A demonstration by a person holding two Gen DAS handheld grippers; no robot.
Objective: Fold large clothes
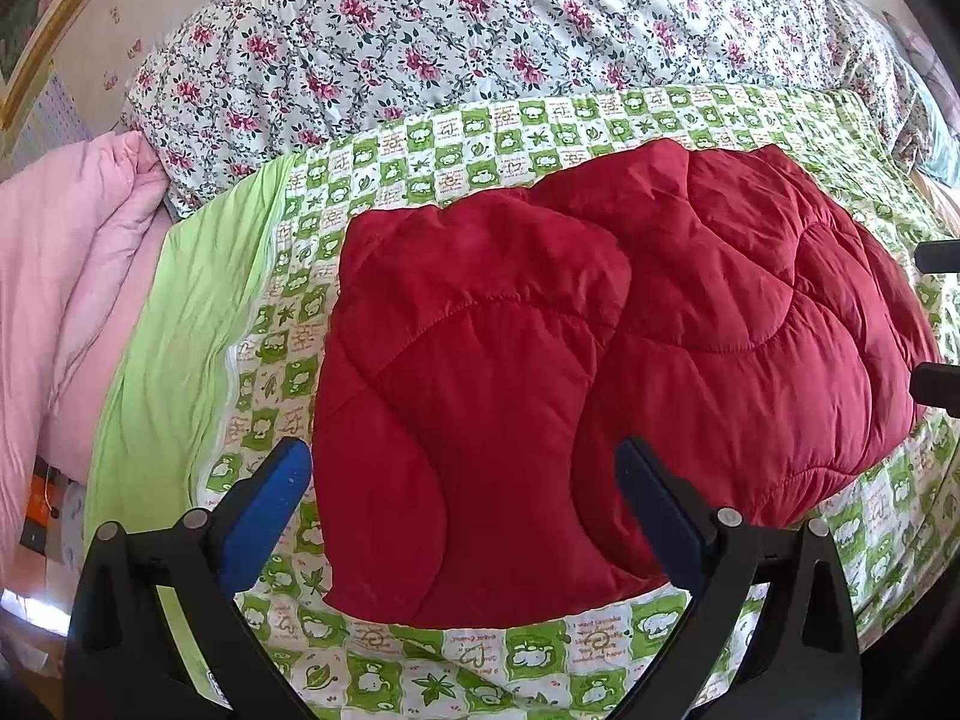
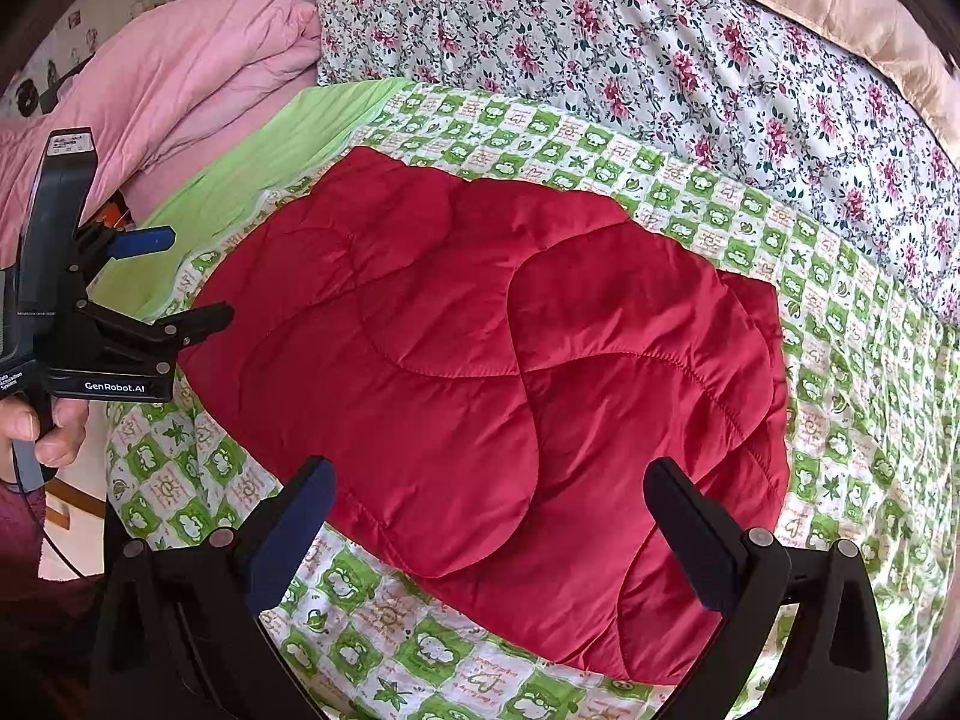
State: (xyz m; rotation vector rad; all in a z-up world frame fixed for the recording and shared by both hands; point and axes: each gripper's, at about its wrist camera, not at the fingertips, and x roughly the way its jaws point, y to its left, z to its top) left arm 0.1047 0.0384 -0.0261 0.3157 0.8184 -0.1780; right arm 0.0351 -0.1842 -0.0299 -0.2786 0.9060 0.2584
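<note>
A red quilted padded garment (image 1: 600,348) lies folded into a compact bundle on the green-and-white patterned bed sheet (image 1: 420,144); it also shows in the right wrist view (image 2: 480,372). My left gripper (image 1: 465,468) is open and empty, its blue-padded fingers just above the bundle's near edge. It also shows at the left of the right wrist view (image 2: 186,276), held in a hand beside the bundle's left end. My right gripper (image 2: 489,486) is open and empty above the bundle's near edge. Its two dark fingertips (image 1: 936,384) show at the right edge of the left wrist view.
A floral duvet (image 1: 480,36) is piled behind the sheet (image 2: 660,48). A pink quilt (image 1: 66,276) lies at the left (image 2: 180,78). A plain green cloth (image 1: 192,324) borders the sheet's left side. A peach cover (image 2: 840,6) lies far right.
</note>
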